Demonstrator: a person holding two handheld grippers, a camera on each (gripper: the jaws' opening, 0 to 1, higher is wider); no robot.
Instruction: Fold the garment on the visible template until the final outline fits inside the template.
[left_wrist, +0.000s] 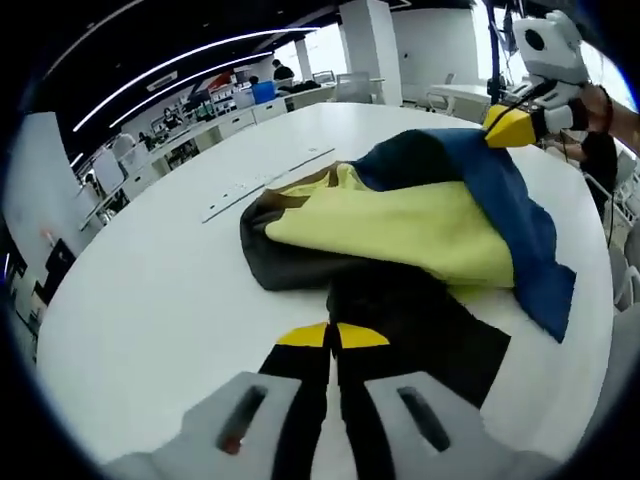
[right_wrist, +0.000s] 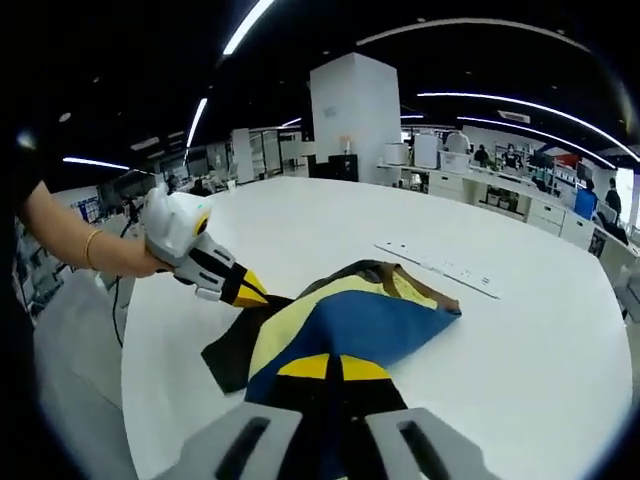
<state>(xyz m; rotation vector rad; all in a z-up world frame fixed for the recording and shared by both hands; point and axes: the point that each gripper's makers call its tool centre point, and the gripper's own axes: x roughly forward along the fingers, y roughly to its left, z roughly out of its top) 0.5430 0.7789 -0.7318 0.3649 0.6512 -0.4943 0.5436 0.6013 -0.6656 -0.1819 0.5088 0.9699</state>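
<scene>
— Well, left gripper view first?
— Left gripper (left_wrist: 331, 335) pinches the garment (left_wrist: 400, 225), mid-frame on the white table (left_wrist: 150, 290).
— Right gripper view?
— Right gripper (right_wrist: 333, 367) pinches its blue edge, lower centre. Soft, limp cloth; corners look best to grip.

Yellow, blue (partly black) garment (left_wrist: 400, 225)

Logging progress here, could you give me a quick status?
Left gripper shut on garment. Right gripper shut on its blue edge. Garment bunched on white table.
</scene>
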